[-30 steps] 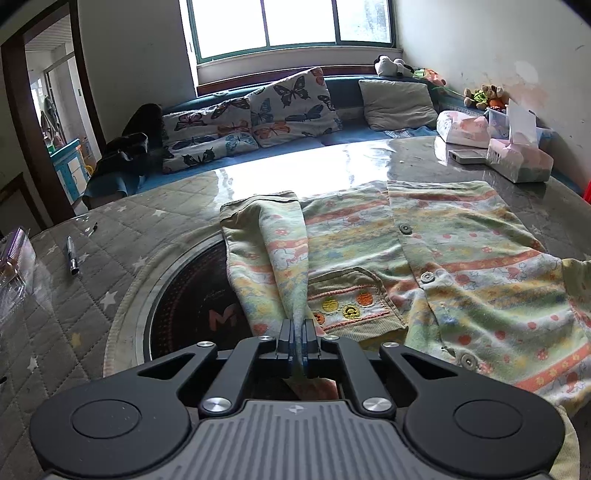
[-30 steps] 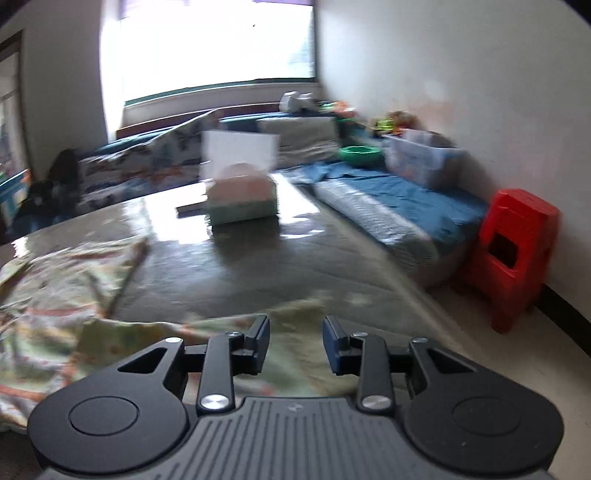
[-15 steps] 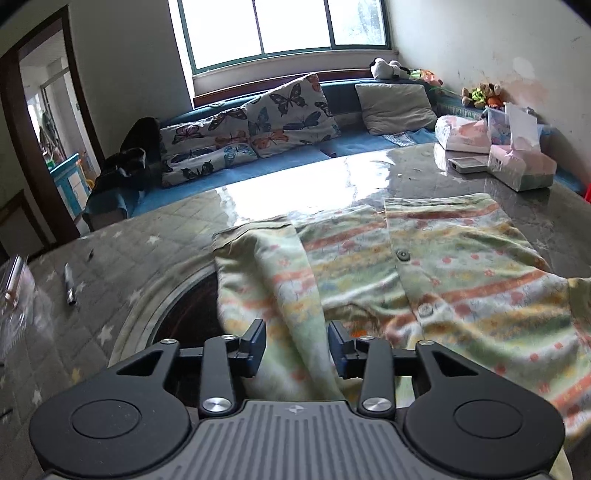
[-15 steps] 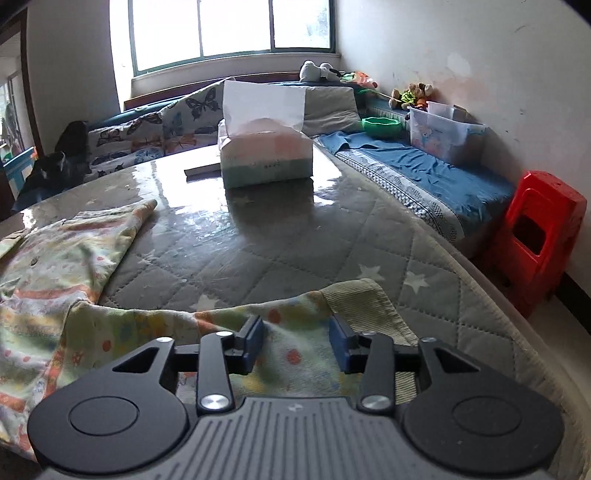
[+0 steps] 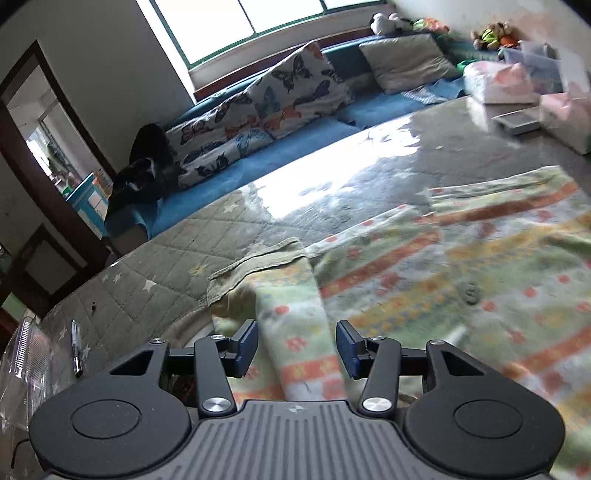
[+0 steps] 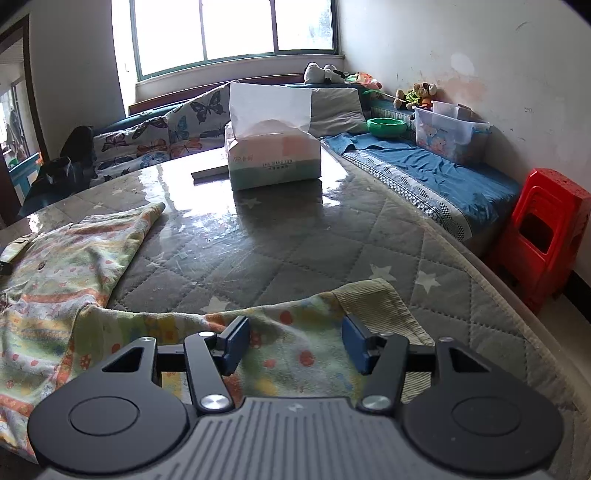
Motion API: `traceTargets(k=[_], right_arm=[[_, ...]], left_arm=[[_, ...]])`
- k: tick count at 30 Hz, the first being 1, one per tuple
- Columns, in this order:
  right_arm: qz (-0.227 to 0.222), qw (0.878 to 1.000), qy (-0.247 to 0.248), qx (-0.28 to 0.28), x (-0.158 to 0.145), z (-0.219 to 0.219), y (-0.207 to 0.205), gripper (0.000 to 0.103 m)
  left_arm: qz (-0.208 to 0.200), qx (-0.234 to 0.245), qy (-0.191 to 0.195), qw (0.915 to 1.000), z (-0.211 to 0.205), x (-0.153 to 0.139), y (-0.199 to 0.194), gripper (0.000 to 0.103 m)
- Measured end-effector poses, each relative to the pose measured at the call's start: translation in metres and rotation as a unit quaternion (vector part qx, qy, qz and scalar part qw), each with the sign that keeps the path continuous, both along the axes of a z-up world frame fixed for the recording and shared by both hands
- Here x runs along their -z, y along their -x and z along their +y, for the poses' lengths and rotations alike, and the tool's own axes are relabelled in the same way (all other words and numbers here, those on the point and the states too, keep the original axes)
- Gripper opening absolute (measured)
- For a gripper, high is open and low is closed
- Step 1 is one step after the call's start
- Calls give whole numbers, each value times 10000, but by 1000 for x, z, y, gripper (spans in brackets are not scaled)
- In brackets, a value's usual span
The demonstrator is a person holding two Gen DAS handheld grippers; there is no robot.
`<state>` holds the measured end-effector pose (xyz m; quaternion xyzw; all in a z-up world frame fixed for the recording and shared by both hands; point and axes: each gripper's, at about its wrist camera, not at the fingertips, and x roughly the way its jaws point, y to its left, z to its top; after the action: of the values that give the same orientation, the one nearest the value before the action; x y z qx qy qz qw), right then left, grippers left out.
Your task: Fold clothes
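Soft, light, floppy shirt [image 5: 461, 266] spread on the table – left gripper [image 5: 297, 343] closing, right gripper [image 6: 291, 341] opening, each straddling a sleeve, neither pinching. Best grabbed at the cuff [image 6: 373, 299] just ahead.

Window [image 6: 236, 33] backlight, tabletop [image 5: 332, 170] glare — motion blur

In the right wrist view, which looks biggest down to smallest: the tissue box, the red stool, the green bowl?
1. red stool
2. tissue box, nearly the same; nearness may skew this
3. green bowl, clearly smallest, though farthest away
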<state>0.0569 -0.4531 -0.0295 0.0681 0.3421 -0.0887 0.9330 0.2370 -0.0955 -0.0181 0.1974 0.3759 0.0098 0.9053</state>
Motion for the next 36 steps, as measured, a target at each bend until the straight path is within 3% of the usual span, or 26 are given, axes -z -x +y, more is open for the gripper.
traceTargets(k=[2,5,13,19,23,25,30,34,36], right_arm=[[-12,10000,-15,-4,0,-1,0,57],[-39,10000,-27,-9,1,-1,1,57],[-71,10000,13,14,2,0,1,58],[-67,9999,124,15,3,4,0,58],[-67,9998,170,2,3,5,0,59],[-60,9998,183,-5,3,6,-1,59],[-42,9998,215,-21,4,7,-2,62],[-28,9997,241,-34,4,9,-3,64],[-20,9997,254,-40,4,9,-3,66]], left_arm=[[52,-107,138,9998,13,2,-4,20],[44,-283,531,9982,42,-1,1,9],[-561,-1069,1390,9829,133,-38,59,6],[-928,-1891,1971,9575,197,-42,140,6],[-861,-2295,2199,9442,223,-26,183,12],[-783,-2508,2149,9406,231,-18,194,19],[-919,-3069,1637,9330,252,-12,210,24],[-954,-3284,1516,9274,265,-15,219,29],[-990,-3203,1544,9294,264,-19,221,48]])
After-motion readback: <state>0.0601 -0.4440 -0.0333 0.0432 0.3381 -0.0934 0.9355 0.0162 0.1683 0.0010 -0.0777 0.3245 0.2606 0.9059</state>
